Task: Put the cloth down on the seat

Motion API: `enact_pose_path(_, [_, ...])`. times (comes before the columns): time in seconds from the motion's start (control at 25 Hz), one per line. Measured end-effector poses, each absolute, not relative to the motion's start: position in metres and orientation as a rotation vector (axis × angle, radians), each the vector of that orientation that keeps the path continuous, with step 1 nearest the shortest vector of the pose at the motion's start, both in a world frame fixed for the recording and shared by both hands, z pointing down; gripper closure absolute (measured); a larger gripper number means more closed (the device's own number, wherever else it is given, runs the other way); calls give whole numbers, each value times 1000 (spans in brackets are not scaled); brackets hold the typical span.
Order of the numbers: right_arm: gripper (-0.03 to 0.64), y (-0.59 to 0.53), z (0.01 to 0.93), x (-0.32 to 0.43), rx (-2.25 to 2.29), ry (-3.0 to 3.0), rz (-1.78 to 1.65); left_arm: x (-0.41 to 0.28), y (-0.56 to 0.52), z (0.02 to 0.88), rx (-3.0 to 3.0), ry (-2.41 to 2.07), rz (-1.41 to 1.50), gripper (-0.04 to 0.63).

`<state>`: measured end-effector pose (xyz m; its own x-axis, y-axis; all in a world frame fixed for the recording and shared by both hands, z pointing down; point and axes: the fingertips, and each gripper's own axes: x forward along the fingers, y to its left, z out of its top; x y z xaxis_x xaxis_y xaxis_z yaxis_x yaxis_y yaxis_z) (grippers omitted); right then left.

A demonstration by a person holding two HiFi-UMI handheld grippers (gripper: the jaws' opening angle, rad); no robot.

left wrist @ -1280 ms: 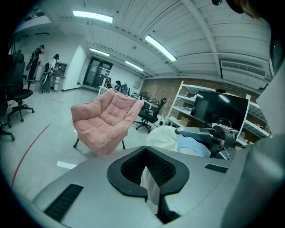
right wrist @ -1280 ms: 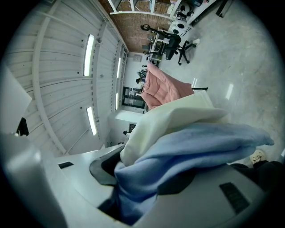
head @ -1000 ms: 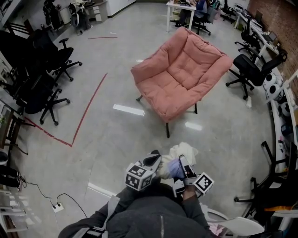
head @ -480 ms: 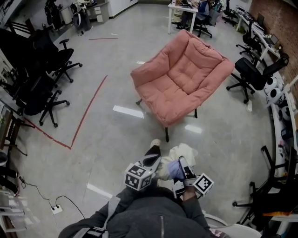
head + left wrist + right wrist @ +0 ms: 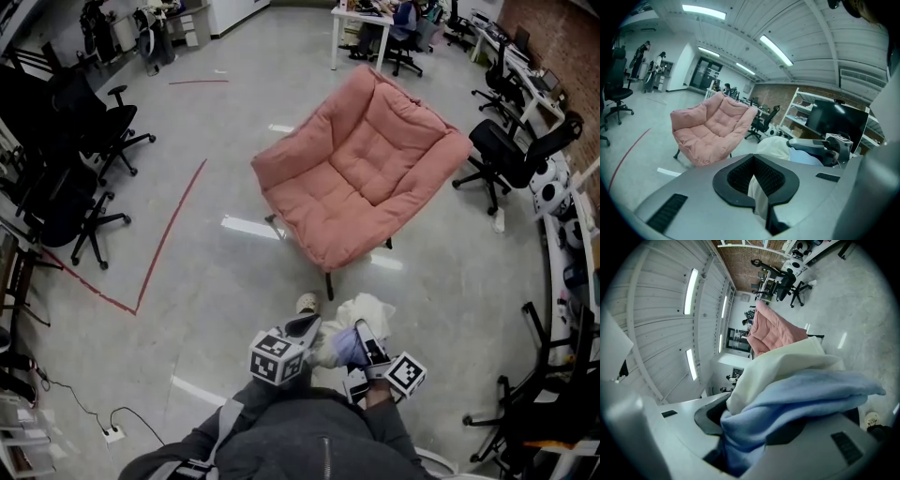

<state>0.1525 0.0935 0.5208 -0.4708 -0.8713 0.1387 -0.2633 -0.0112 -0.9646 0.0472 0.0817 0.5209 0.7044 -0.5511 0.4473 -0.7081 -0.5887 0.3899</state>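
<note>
The pink cushioned chair (image 5: 361, 173) stands on the grey floor ahead of me, its seat (image 5: 323, 202) bare; it also shows as the pink chair (image 5: 710, 129) and as a pink chair (image 5: 776, 333). I carry a bundle low in front of my body: a cream cloth (image 5: 372, 309) and a light blue cloth (image 5: 349, 342). My left gripper (image 5: 309, 330) is shut on a fold of the cream cloth (image 5: 758, 199). My right gripper (image 5: 364, 336) is shut on the blue cloth (image 5: 801, 394), with the cream cloth (image 5: 778, 364) draped over it.
Black office chairs (image 5: 75, 178) crowd the left side and another black office chair (image 5: 511, 145) stands right of the pink chair. A red tape line (image 5: 169, 234) runs across the floor. A white desk (image 5: 361, 19) is at the back. A power strip (image 5: 111, 433) lies near my left.
The pink chair has come a little closer and lower in the head view as I step forward. Both grippers keep the same hold on the cloths.
</note>
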Motion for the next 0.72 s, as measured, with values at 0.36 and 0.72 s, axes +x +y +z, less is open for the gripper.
enact_pose_path(0.36, [448, 10, 516, 161, -1219, 1704, -1523, 53, -6, 511, 2362, -928, 400, 589])
enact_pose_path(0.72, [448, -86, 504, 150, -1210, 1743, -1546, 54, -106, 498, 2358, -916, 384, 589])
